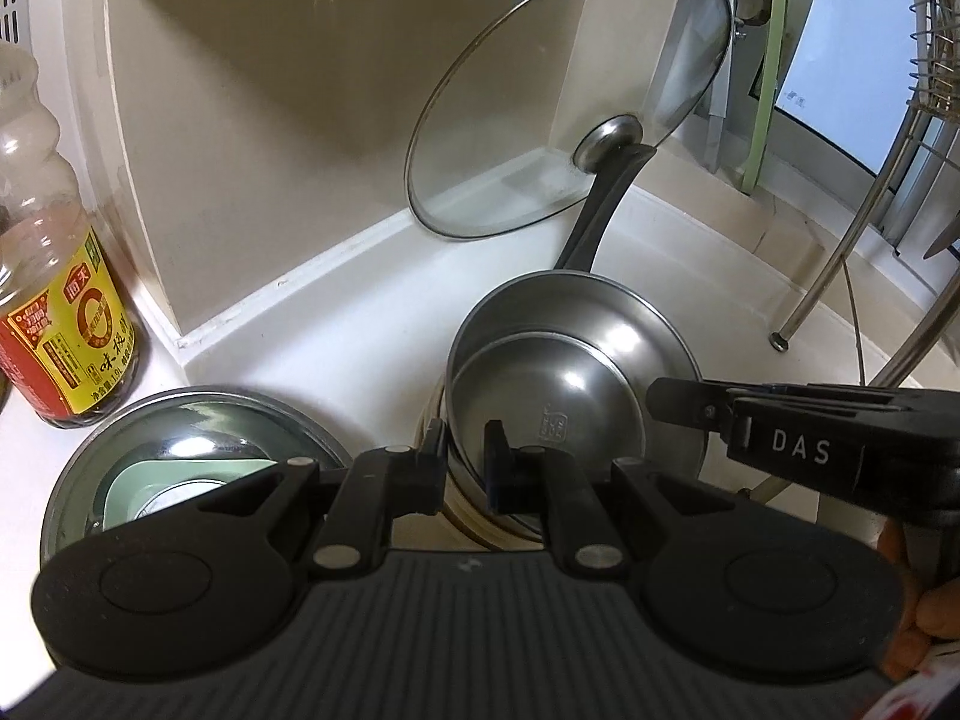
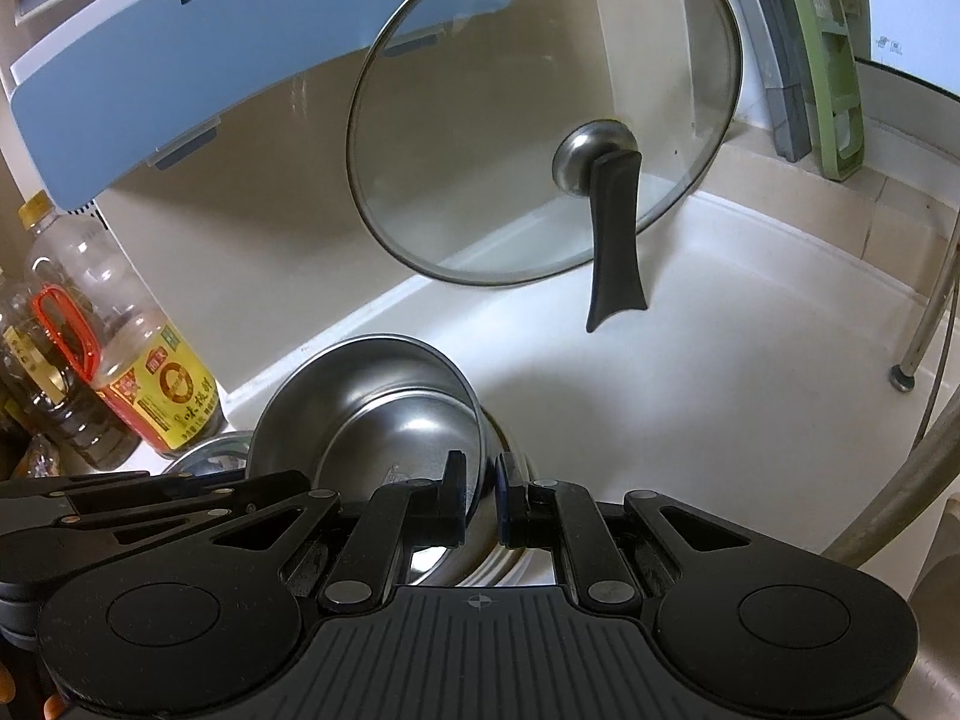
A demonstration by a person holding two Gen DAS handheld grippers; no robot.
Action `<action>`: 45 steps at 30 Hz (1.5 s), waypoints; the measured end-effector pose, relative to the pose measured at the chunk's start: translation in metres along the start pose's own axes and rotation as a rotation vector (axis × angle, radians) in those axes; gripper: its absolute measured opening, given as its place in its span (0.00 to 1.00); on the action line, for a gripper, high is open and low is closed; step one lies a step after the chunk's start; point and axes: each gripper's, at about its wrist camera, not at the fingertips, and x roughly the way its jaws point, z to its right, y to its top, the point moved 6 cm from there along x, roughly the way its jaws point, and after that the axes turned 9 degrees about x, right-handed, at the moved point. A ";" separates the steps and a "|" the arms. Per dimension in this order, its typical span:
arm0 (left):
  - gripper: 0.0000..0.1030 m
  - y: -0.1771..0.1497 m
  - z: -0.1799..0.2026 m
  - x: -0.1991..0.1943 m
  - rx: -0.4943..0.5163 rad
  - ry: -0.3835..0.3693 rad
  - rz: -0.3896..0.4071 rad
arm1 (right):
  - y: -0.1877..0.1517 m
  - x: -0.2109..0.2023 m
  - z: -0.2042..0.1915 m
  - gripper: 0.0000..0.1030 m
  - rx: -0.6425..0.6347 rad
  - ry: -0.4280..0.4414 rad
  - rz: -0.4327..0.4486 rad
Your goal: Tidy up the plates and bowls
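Two nested steel bowls (image 1: 576,360) sit on a stack of dishes on the white counter; they also show in the right wrist view (image 2: 384,402). My left gripper (image 1: 469,450) is shut on the near left rim of the steel bowls. My right gripper (image 2: 480,495) is shut on their right rim; it shows in the left wrist view (image 1: 678,402) reaching in from the right. A round steel tray (image 1: 180,438) holding a pale green dish (image 1: 180,480) lies to the left of the stack.
A glass pot lid (image 1: 564,102) with a black handle leans against the back wall (image 2: 540,120). A soy sauce bottle (image 1: 54,276) stands at the left. A wire dish rack (image 1: 936,60) and its leg (image 1: 816,282) stand at the right. A blue range hood (image 2: 180,60) hangs above.
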 end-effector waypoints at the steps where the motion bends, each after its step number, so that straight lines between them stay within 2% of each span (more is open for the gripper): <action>1: 0.10 0.000 0.000 0.001 0.000 -0.001 -0.002 | 0.000 0.000 0.000 0.10 0.001 0.000 -0.001; 24: 0.11 -0.004 -0.004 0.012 -0.011 -0.016 -0.032 | -0.007 0.011 0.006 0.10 0.021 -0.020 -0.034; 37: 0.14 -0.005 -0.008 0.001 -0.020 -0.009 -0.019 | -0.010 0.004 0.010 0.13 0.014 -0.028 -0.040; 40: 0.14 -0.006 -0.009 -0.004 -0.017 -0.010 -0.013 | -0.011 0.001 0.010 0.21 0.010 -0.024 -0.036; 42: 0.15 -0.007 -0.009 -0.007 -0.014 -0.009 -0.009 | -0.011 -0.003 0.008 0.34 0.003 -0.022 -0.029; 45: 0.17 -0.008 -0.007 -0.012 -0.010 -0.008 -0.007 | -0.013 -0.007 0.006 0.41 -0.002 -0.009 -0.022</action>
